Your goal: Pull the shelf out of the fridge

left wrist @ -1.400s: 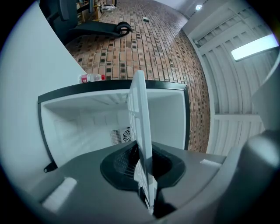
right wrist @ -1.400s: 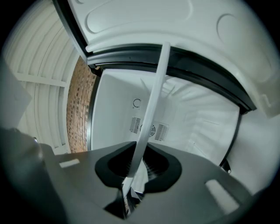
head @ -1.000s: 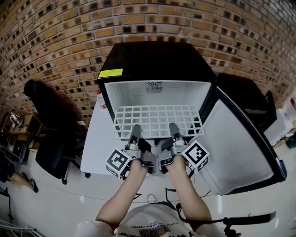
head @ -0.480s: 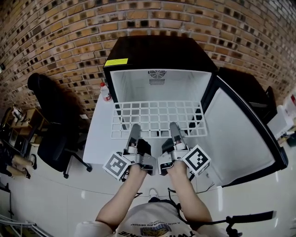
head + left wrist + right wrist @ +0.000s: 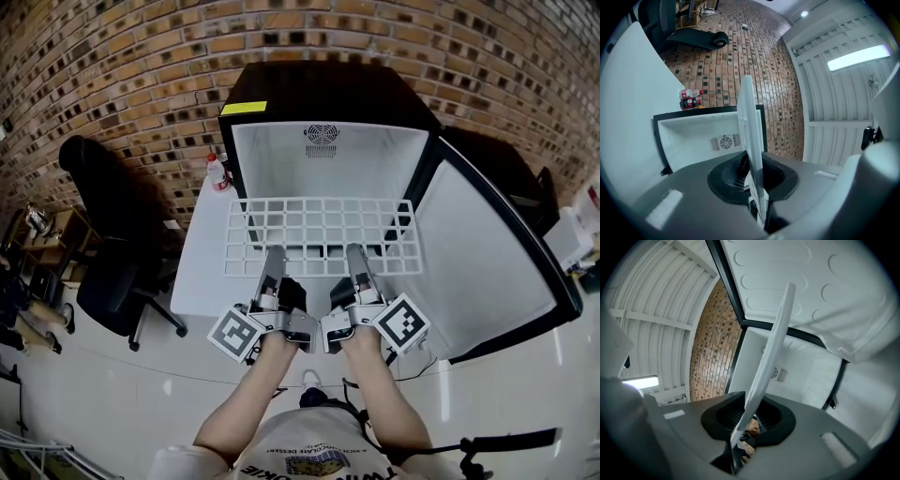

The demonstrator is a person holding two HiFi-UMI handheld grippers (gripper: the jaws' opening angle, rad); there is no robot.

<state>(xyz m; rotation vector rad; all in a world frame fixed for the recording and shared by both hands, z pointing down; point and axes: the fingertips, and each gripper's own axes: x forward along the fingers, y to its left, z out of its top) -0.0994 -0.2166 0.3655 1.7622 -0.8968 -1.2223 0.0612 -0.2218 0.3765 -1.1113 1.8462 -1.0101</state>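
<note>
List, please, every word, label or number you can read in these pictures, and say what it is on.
No text can be read.
Yellow label on the fridge top: print too small.
Bottle label, beside the fridge: too blurred.
Shirt print: too small and blurred.
Marker cubes: black-and-white square patterns, no words.

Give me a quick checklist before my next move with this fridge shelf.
1. Left gripper clamped on shelf front edge: ok.
2. Right gripper grip: not ok, jaws opening with the shelf between them.
3. Shelf fully clear of fridge: cannot tell.
4. Door wide open: ok.
5. Bottle beside fridge, apart from shelf: ok.
</note>
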